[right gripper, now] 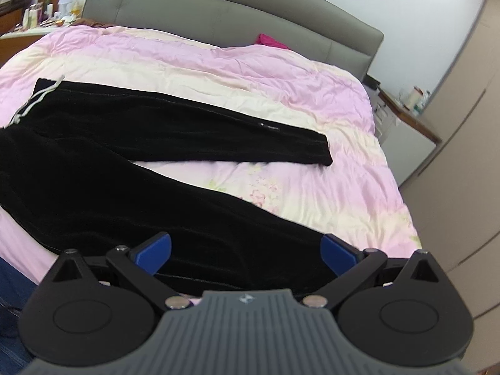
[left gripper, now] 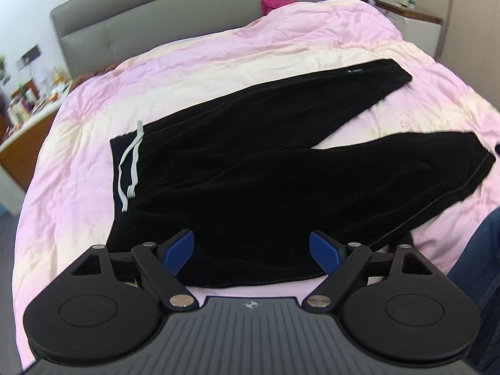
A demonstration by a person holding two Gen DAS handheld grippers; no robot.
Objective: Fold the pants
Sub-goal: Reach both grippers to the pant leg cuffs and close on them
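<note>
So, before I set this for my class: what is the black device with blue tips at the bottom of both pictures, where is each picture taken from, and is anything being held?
Each picture comes from a camera on a hand-held gripper, looking forward along its two fingers. One shows the left gripper, the other the right gripper; a person holds one in each hand. The blue pads are the fingertips. Black pants with a pale drawstring lie spread, legs apart, on a pink quilt on a bed. Both grippers stand open near the closest edge of the pants, holding nothing.
</note>
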